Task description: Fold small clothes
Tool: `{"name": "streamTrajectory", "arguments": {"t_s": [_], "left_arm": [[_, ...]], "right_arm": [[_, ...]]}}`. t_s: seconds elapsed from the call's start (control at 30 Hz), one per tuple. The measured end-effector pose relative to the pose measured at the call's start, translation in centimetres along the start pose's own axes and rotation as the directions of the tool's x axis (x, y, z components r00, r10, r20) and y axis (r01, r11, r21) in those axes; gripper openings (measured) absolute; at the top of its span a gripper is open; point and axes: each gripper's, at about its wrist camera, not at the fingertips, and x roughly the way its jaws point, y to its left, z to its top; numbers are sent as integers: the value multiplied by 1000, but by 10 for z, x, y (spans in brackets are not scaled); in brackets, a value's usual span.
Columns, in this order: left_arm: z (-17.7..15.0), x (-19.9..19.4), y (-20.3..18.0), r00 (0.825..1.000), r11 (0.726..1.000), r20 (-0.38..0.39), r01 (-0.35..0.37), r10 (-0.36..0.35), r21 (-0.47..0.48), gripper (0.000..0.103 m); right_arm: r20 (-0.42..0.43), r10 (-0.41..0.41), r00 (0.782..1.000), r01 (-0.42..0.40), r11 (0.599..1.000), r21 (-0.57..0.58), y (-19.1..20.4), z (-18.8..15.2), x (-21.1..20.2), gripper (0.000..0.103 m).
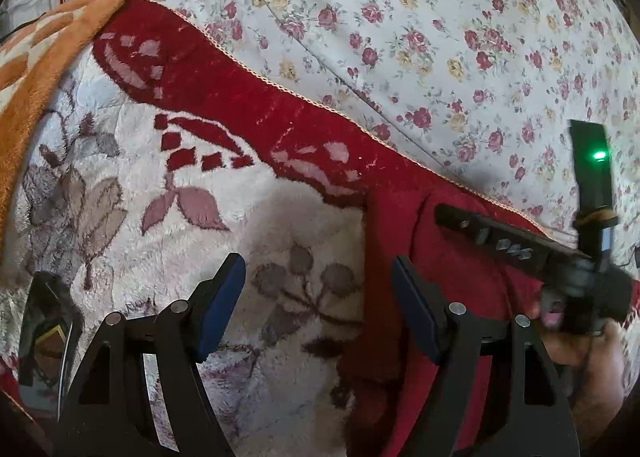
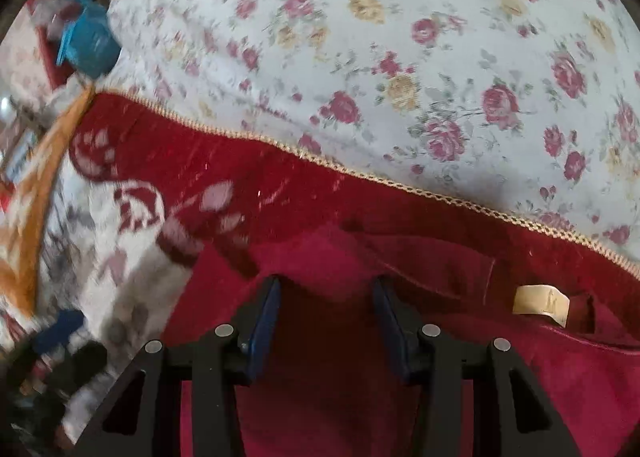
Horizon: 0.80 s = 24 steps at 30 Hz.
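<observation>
Red garment [image 2: 400, 397] lies on the plush blanket [image 1: 120, 185], near its braided red edge. Left gripper [image 1: 318, 289]: jaws wide apart, empty. Right gripper [image 2: 326, 297]: jaws parted, garment fold between them.

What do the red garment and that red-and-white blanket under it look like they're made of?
Red garment: looks like soft velvety or fleece knit, matte, with a short nap and a pale sewn-in label. Blanket: seems thick plush pile, fuzzy and slightly shiny, edged with tan stitching. Exact fibres cannot be told.
</observation>
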Motion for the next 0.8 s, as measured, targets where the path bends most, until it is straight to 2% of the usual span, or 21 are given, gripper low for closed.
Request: {"name": "streamTrajectory", "arguments": {"t_s": [0.2, 0.27, 0.37, 0.47, 0.57, 0.7, 0.77, 0.8], "left_arm": [[-4, -2, -7, 1000, 1000, 4, 2, -2, 25, 75], [-4, -2, -6, 1000, 1000, 6, -6, 6, 22, 75], [-4, 0, -3, 1000, 1000, 4, -7, 7, 12, 75], [-3, 2, -4, 1000, 1000, 2, -13, 13, 12, 75], [-4, 4, -8, 1000, 1000, -10, -5, 5, 20, 75], [-5, -2, -12, 996, 996, -4, 84, -84, 6, 75], [-6, -7, -14, 991, 991, 2, 130, -130, 2, 75], [-7, -9, -17, 990, 990, -2, 143, -143, 5, 75]], "right_arm": [[25, 94, 995, -95, 993, 63, -7, -1, -33, 47], [-5, 98, 995, -98, 994, 57, 6, 2, -20, 47], [-61, 59, 996, -58, 998, 17, 19, 1, 5, 47], [-42, 26, 999, -25, 999, 36, 22, 1, 20, 51], [-29, 69, 997, -67, 995, 78, 18, 3, 20, 58], [-1, 158, 988, -156, 980, 125, -5, -10, -7, 57], [44, 148, 988, -153, 979, 134, -25, -26, -31, 57], [56, 117, 991, -124, 983, 135, -35, -34, -42, 57]]}}
